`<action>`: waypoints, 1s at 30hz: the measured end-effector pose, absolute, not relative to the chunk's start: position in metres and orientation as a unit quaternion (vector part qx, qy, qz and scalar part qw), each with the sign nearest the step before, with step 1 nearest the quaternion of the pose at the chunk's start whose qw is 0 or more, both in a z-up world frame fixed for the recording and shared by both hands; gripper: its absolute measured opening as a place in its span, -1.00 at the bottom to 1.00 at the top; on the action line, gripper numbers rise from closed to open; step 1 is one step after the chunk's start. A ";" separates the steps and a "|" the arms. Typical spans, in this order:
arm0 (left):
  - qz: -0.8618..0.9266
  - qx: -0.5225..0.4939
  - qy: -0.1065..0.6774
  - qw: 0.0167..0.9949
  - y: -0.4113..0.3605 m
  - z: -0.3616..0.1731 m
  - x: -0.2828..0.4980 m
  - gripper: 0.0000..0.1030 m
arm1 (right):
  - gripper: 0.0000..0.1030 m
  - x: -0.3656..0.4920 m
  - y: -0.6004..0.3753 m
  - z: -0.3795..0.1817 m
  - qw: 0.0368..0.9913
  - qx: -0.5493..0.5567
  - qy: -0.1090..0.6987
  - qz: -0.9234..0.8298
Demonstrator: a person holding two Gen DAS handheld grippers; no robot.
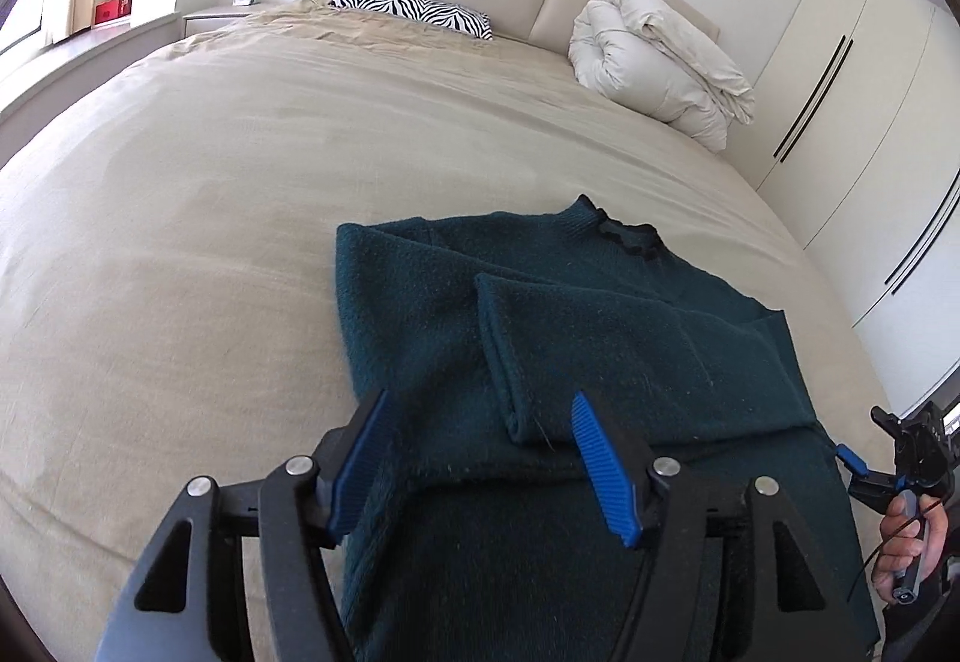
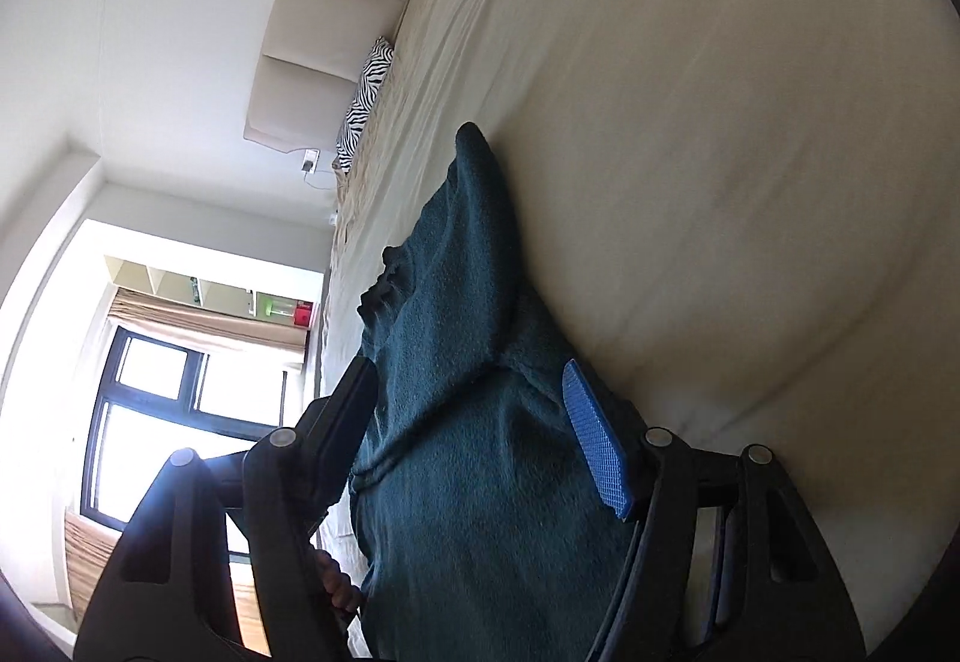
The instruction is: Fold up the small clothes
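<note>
Now the dark teal sweater (image 1: 540,314) lies on the near right part of the bed (image 1: 210,182), collar far, one sleeve folded across its body, probably so the sides can be narrowed before the hem is brought up. Left tongs (image 1: 480,458) stand wide apart over the near hem, gripping nothing. Right tongs (image 2: 474,440) are turned sideways, also wide apart, straddling the sweater's right edge without clamping it.
</note>
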State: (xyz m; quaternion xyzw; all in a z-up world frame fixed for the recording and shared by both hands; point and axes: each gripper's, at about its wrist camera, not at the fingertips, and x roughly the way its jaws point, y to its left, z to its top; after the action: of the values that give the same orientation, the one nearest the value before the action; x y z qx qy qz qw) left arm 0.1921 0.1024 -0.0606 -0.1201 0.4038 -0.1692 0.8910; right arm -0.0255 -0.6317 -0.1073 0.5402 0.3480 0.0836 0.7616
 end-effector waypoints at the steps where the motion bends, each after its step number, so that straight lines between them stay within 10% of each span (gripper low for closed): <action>1: -0.170 -0.129 0.399 0.892 0.112 -0.056 0.176 0.37 | 0.26 -0.047 -0.637 -0.105 0.762 0.546 0.341 0.073; 7: -0.147 -0.178 0.401 0.886 0.166 -0.050 0.079 0.66 | 0.26 -0.145 -0.631 -0.088 0.782 0.532 0.321 0.055; 30: -0.184 -0.130 0.542 0.810 0.161 -0.097 -0.057 0.38 | 0.25 -0.256 -0.581 -0.076 0.821 0.368 0.437 -0.003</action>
State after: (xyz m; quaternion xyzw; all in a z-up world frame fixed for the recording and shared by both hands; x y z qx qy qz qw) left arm -0.0568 0.1610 -0.0974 -0.1300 0.5420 -0.1836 0.8097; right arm -0.2564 -0.5812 -0.0757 0.3676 0.4366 -0.0026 0.8211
